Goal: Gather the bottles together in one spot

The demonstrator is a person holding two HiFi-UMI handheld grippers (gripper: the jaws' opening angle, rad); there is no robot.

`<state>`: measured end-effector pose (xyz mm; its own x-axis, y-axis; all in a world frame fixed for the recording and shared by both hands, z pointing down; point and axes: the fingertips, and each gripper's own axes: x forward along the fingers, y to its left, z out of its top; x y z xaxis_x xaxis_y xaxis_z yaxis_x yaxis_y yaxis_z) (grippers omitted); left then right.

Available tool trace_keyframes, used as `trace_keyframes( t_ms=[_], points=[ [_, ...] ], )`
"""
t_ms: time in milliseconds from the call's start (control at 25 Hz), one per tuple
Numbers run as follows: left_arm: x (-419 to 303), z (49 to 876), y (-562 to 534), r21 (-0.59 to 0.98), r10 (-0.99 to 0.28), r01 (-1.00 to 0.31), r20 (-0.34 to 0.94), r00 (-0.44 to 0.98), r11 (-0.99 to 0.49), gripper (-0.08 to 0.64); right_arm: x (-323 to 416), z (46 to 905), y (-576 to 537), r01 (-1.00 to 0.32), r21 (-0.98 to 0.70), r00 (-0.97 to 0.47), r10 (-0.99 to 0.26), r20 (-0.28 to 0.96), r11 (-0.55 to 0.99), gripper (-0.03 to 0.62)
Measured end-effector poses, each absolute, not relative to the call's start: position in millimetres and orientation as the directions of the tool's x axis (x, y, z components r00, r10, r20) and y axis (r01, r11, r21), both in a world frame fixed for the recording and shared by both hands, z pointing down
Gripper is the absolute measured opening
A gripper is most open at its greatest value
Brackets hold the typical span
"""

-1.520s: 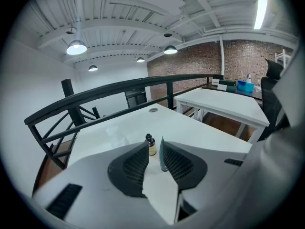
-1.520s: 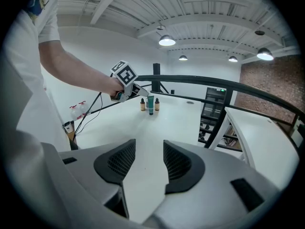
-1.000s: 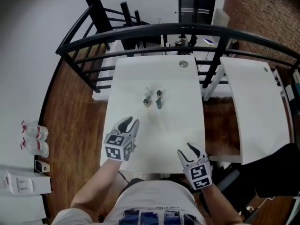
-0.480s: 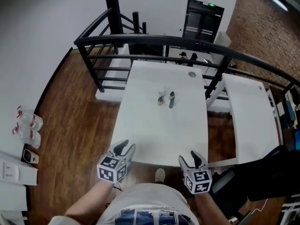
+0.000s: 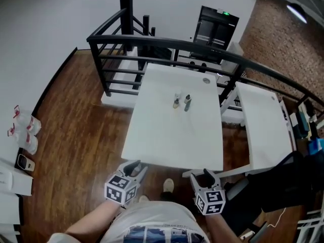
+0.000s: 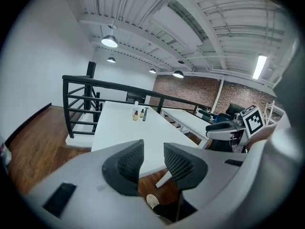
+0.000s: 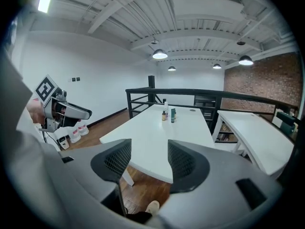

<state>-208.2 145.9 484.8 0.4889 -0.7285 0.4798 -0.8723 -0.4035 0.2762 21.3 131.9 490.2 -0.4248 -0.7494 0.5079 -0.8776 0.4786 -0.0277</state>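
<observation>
Standing close together on the far half of the white table [image 5: 167, 135], the bottles are found in one tight cluster: a dark bottle [image 5: 188, 103] is set just beside a small amber bottle [image 5: 175, 105], with a clear bottle [image 5: 176, 96] right behind the amber one. No other bottle is seen on that table, so the gathering is judged to be finished, or very nearly so, and little appears to be left beyond a final check. Both tools are held well apart from the cluster, off the near edge of the table and over the floor. The left gripper [image 5: 135, 166] is kept narrowly parted and nothing is held between its jaws; the jaws of the right gripper [image 5: 203, 174] have just been opened wider, and they too are empty. Beyond the table, a black railing [image 5: 152, 39] is seen along its far and left sides, and a second white table [image 5: 260, 130] is placed to the right. The room is floored in dark wood [image 5: 76, 115] and is closed off by a white wall [image 5: 45, 19] and a brick wall [image 5: 283, 29].
</observation>
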Motion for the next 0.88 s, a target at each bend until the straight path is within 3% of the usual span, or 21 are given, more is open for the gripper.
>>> trace_keyframes(
  t_ms=[560, 880],
  points=[
    [-237.0, 471.0, 196.0, 0.284, -0.769, -0.885, 0.442, 0.462, -0.369, 0.114, -0.6, 473.2, 179.7, -0.861, -0.065, -0.473, -0.746, 0.468, 0.505, 0.262],
    [-249.5, 473.7, 218.2, 0.263, -0.771, -0.895, 0.457, 0.445, -0.360, 0.115, 2.2, 468.1, 191.2, -0.891, -0.103, -0.438, -0.777, 0.452, 0.442, 0.260]
  ],
)
